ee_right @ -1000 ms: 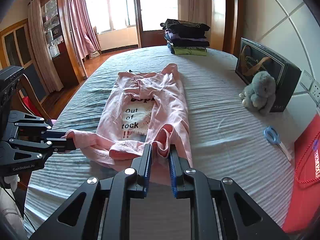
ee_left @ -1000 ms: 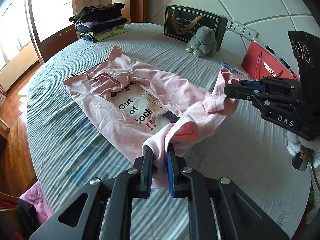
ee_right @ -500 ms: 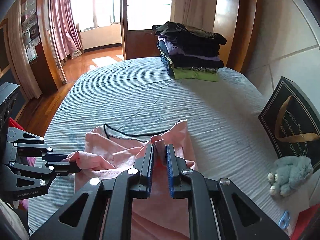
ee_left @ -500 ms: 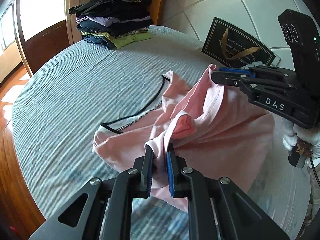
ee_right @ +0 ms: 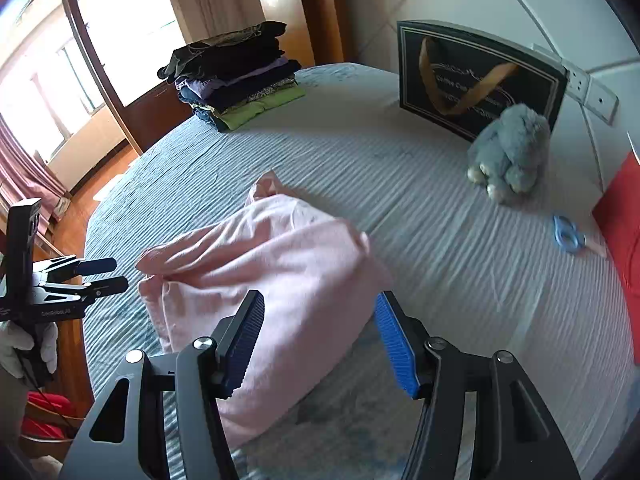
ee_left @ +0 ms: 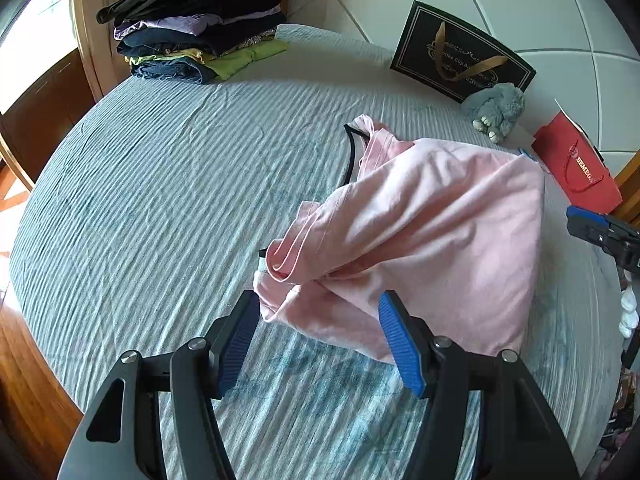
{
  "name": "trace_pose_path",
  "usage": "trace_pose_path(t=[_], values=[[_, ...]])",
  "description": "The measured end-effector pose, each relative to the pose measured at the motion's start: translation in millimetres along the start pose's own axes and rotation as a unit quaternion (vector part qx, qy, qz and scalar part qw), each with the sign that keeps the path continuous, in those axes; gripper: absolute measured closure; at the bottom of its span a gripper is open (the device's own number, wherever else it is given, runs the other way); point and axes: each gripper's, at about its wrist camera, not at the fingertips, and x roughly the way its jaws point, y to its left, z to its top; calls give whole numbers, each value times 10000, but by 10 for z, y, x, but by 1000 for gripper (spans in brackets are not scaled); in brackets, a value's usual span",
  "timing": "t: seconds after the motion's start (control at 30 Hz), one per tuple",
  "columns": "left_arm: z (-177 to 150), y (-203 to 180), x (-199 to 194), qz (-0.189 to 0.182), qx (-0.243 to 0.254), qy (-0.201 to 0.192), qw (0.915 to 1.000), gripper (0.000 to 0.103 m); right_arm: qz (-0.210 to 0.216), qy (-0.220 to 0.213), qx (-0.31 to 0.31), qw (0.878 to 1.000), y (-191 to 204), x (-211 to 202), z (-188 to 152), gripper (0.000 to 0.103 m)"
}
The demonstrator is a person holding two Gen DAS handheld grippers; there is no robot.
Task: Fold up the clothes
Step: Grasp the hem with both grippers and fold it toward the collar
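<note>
A pink T-shirt (ee_left: 432, 216) lies folded over on itself on the blue striped bedspread (ee_left: 168, 200), its black-trimmed neckline at the far edge. It also shows in the right wrist view (ee_right: 272, 272). My left gripper (ee_left: 320, 340) is open and empty, its blue pads either side of the shirt's near crumpled corner. My right gripper (ee_right: 320, 340) is open and empty just above the shirt's near edge. Each gripper shows at the edge of the other's view, the right one (ee_left: 600, 232) and the left one (ee_right: 104, 276).
A stack of folded clothes (ee_left: 196, 28) sits at the far edge of the bed. A black gift bag (ee_right: 476, 76), a grey plush toy (ee_right: 508, 156), blue scissors (ee_right: 568, 232) and a red bag (ee_left: 580, 168) lie along the wall side. Wooden floor lies past the left edge.
Both grippers carried the shirt's bottom hem up over to the neckline, then opened and let go. The shirt now lies folded in half.
</note>
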Motion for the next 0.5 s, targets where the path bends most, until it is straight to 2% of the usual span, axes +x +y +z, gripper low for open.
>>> trace_pose_path(t=[0.07, 0.2, 0.27, 0.37, 0.4, 0.43, 0.5], values=[[-38, -11, 28, 82, 140, 54, 9999, 40, 39, 100, 202, 9997, 7, -78, -303, 45], [23, 3, 120, -37, 333, 232, 9992, 40, 181, 385, 772, 9961, 104, -96, -754, 45], [106, 1, 172, -154, 518, 250, 9982, 40, 323, 464, 945, 9939, 231, -9, -844, 45], [215, -8, 324, -351, 952, 395, 9941, 40, 179, 465, 1065, 9931, 412, 166, -831, 45], [252, -12, 375, -417, 1096, 443, 9921, 40, 71, 527, 1133, 9921, 469, 245, -805, 50], [286, -15, 427, -481, 1248, 496, 9898, 40, -37, 589, 1202, 9910, 526, 323, -780, 70], [299, -28, 555, -552, 1666, 736, 9817, 40, -281, 734, 1325, 9881, 637, 482, -733, 98]])
